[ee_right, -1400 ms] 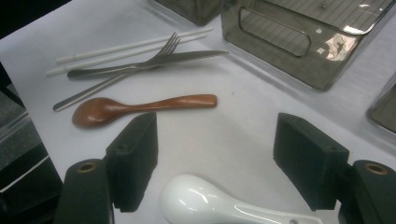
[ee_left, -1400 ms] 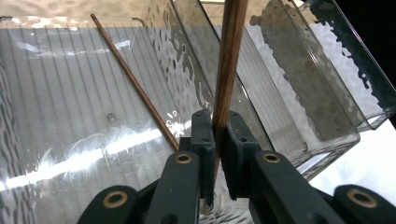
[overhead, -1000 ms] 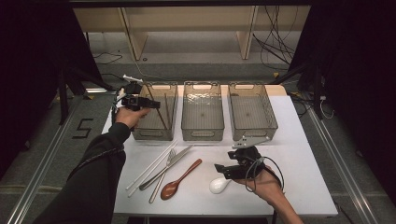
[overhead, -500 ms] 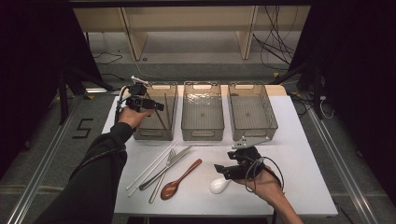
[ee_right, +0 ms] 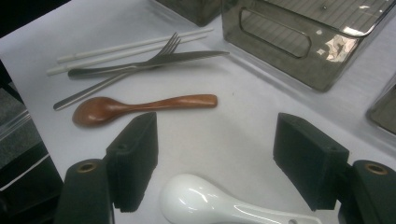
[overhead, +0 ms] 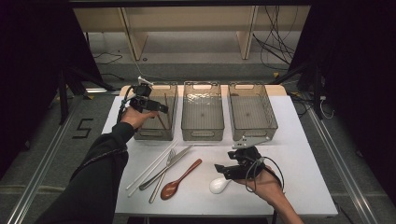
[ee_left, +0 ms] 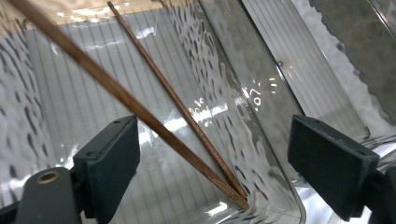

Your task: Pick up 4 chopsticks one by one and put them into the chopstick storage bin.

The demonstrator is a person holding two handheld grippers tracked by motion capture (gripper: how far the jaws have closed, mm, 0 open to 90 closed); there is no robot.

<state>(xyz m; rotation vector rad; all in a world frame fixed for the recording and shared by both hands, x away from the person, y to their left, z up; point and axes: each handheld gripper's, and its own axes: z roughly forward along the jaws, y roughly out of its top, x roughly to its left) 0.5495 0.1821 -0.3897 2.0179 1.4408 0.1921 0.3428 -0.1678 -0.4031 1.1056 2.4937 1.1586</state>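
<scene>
L gripper [overhead: 161, 108] over the left bin [overhead: 154, 135] near the table's far-left corner — jaws just opened wide, wooden chopsticks [ee_left: 177, 112] loose inside, leaning on the bin wall. R gripper [ee_right: 215, 158] near the front edge — jaws wide, astride a white ceramic spoon [ee_right: 219, 205], not pinching.

The brown chopsticks [ee_left: 154, 112] run off the frame toward eleven o'clock, and the white spoon [ee_right: 224, 205] is cut off at the six o'clock edge.
</scene>
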